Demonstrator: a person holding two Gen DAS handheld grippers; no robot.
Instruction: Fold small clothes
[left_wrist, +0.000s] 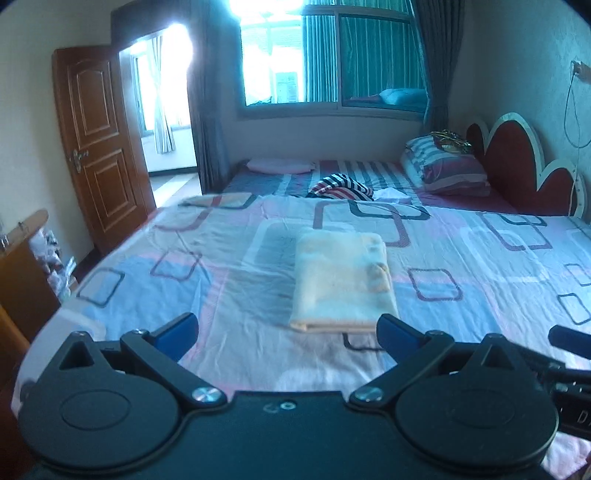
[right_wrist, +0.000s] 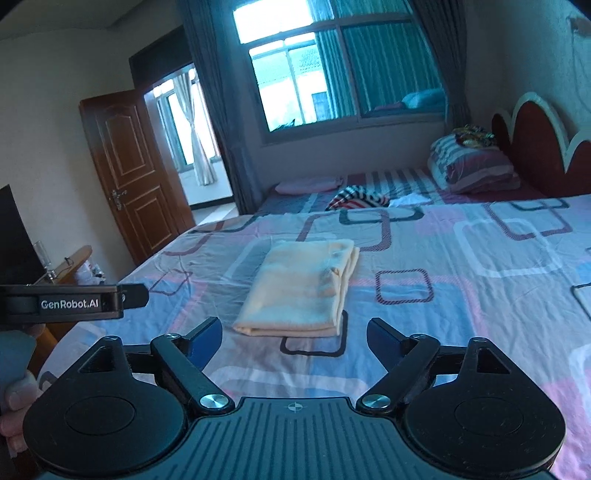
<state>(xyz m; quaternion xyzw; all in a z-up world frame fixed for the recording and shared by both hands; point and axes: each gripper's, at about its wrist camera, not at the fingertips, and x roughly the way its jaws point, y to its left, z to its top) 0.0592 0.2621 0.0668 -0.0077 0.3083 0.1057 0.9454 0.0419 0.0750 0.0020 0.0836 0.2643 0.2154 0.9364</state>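
A pale cream cloth (left_wrist: 341, 280) lies folded into a neat rectangle on the patterned bedsheet (left_wrist: 147, 266), its folded edge towards me. My left gripper (left_wrist: 288, 332) is held above the bed just short of the cloth, jaws wide apart and empty. In the right wrist view the same folded cloth (right_wrist: 301, 288) lies ahead and slightly left. My right gripper (right_wrist: 293, 336) stands open over the sheet (right_wrist: 461, 295), nothing between its blue pads. The left gripper's body (right_wrist: 70, 304) shows at the left edge, held by a hand (right_wrist: 14, 398).
A striped garment (left_wrist: 341, 186) and a white cloth (left_wrist: 393, 194) lie further up the bed. Striped pillows (left_wrist: 443, 166) rest by the red headboard (left_wrist: 517, 162). A wooden door (left_wrist: 99, 147) stands open at left, with wooden furniture (left_wrist: 22, 280) beside the bed.
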